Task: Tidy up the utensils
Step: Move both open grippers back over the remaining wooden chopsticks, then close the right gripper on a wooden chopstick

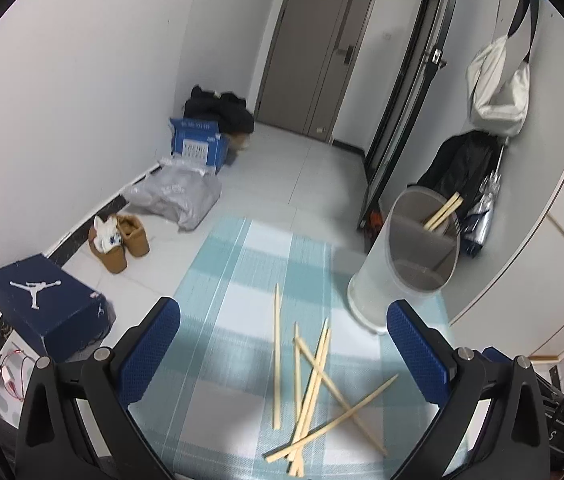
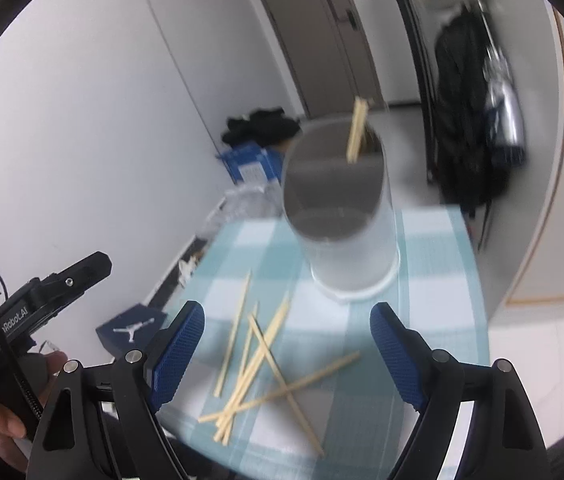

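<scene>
Several wooden chopsticks lie crossed in a loose pile on a teal-and-white checked cloth. A clear cylindrical holder stands at the cloth's far right with two chopsticks leaning inside. My left gripper is open above the pile, nothing between its blue pads. In the right wrist view the same pile lies between and below my right gripper, which is open and empty. The holder stands just beyond it with the two chopsticks sticking out. The left gripper's body shows at the left, held by a hand.
On the floor to the left are a dark blue shoe box, tan boots, a grey plastic bag and a blue carton. Black bags and a white bag hang at the right. A curved white wall borders the table.
</scene>
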Motion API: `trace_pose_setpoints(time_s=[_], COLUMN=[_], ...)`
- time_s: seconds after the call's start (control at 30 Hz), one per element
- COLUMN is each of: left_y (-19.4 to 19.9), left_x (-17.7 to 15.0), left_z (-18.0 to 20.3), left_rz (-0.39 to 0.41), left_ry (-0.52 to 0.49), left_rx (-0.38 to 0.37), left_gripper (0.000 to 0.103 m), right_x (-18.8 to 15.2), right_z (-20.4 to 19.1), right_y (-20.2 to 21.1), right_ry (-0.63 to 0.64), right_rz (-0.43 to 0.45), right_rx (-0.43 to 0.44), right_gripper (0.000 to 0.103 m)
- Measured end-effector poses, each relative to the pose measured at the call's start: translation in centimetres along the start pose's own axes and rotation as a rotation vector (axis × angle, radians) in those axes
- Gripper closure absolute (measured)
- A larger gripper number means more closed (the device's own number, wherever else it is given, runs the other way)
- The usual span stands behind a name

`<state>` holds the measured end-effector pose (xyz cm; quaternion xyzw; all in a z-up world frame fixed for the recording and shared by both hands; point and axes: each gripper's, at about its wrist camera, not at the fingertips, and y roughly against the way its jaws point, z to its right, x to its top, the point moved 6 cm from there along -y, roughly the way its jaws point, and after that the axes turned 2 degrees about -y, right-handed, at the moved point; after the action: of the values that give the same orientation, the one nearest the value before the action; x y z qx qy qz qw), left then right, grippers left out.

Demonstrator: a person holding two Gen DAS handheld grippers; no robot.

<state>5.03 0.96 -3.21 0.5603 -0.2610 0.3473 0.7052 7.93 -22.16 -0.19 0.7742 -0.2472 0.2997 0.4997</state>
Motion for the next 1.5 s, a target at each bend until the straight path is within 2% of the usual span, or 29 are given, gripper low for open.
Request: trace_pose_setpoints(time_s=[0.23, 0.4, 0.6, 0.87, 0.97, 1.07, 1.17, 1.2, 1.37, 1.5], left_y=[-2.1, -2.8, -4.0, -5.7, -6.1, -6.3, -6.5, -6.6, -6.7, -6.7], left_x=[-2.4, -3.2, -3.2, -3.2, -3.1, -3.0, -2.8, -2.7, -2.7, -2.6], left_z=[0.6, -0.8, -2.8, -5.1, -5.6, -6.1, -6.6, -6.7, -6.7, -6.8], left_rz=[-0.103, -0.188, -0.24, -0.297, -0.302, -0.307, -0.311, -0.312, -0.314, -0.312], left_ry=[-0.092, -0.015, 0.079, 0.2, 0.23, 0.262, 0.287, 0.292, 0.301, 0.295], left_rx=[0.001, -0.032, -0.013, 0.009, 0.012, 0.013, 0.01, 0.009, 0.001, 0.004], left_gripper=[0.001, 0.001, 0.001, 0.001, 0.001, 0.001, 0.001, 0.001, 0.001, 0.001], right_x=[-3.5, -5.2, -6.1, -6.0, -5.8, -5.7, -5.9, -6.0, -5.6, -5.5], right_z=[1.6, 2.4, 3.0, 4.4, 5.1, 5.0, 4.9, 5.0, 4.9, 4.7], right_y=[-3.1, -5.2, -7.0, -8.9, -9.8, -10.5, -11.3, -11.6, -12.3, -12.8], right_ry=[-0.049, -0.103, -0.138, -0.202, -0.223, -0.211, -0.201, -0.21, -0.18, -0.127], right_rz=[-0.132, -0.221, -0.3, -0.341, -0.374, -0.409, -0.432, -0.441, -0.432, -0.424], right_rx=[-0.026, -0.023, -0.024, -0.056, -0.076, -0.094, -0.106, -0.106, -0.14, -0.196], right_gripper=[0.018, 0.018, 0.02, 0.035, 0.052, 0.055, 0.064, 0.068, 0.075, 0.089])
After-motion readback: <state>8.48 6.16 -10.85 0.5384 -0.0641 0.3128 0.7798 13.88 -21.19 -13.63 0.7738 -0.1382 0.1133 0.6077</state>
